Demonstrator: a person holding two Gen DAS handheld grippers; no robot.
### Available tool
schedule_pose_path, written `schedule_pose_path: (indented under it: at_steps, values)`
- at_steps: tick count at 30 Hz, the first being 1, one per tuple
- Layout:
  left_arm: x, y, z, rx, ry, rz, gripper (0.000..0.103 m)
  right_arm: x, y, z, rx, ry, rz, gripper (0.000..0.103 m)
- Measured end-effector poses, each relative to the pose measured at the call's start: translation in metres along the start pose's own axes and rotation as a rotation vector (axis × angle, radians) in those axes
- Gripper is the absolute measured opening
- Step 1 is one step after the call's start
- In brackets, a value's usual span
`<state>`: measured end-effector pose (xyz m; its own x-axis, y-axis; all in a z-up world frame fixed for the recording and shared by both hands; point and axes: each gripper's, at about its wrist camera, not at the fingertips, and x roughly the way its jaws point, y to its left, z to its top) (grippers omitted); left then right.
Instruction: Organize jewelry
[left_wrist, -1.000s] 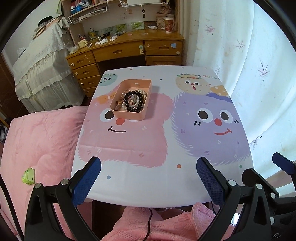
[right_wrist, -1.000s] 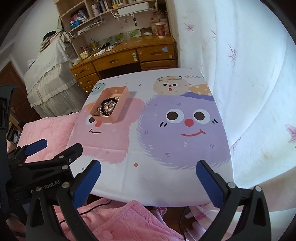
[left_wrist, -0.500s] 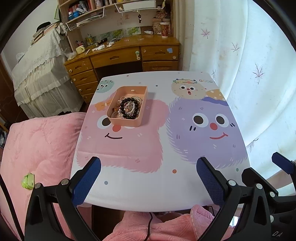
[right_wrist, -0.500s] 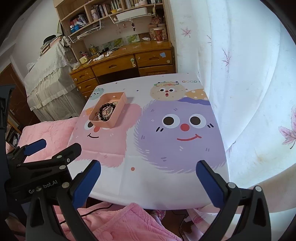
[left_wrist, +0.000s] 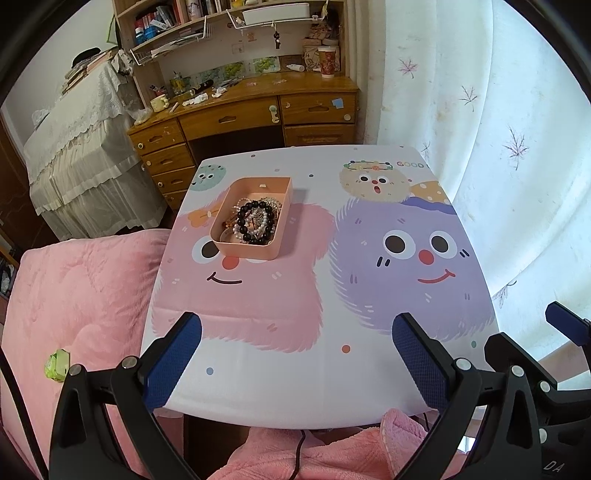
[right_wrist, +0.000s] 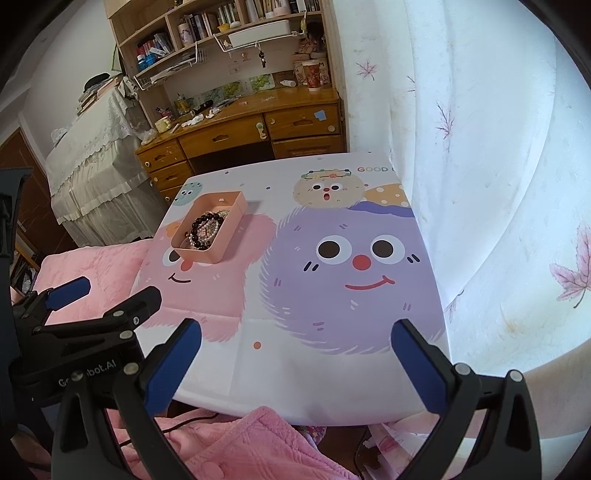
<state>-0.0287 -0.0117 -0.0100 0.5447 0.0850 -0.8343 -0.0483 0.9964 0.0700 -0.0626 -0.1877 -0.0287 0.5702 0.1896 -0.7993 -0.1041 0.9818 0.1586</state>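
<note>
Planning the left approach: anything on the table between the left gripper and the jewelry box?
Nothing visible. The left gripper, jaws open, hangs over the near table edge; between it and the pink box of bracelets lies only bare printed tablecloth. The right gripper is open, off to the side.

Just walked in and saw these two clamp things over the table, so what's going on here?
A person holds a two-finger gripper in each hand to organize jewelry. The left gripper and right gripper are both open and empty, hovering over the near edge of the cartoon-print table. The jewelry, a tangle of bead bracelets, sits in the pink box on the far left of the table. Nothing is being touched right now.
</note>
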Motion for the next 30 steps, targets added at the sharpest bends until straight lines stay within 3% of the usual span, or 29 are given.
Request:
schedule_pose_path:
  at_steps: [30]
  values:
    - [0.005, 0.009, 0.002, -0.014, -0.002, 0.019, 0.102, 0.010, 0.009, 0.004, -0.007, 0.013, 0.000, 0.103]
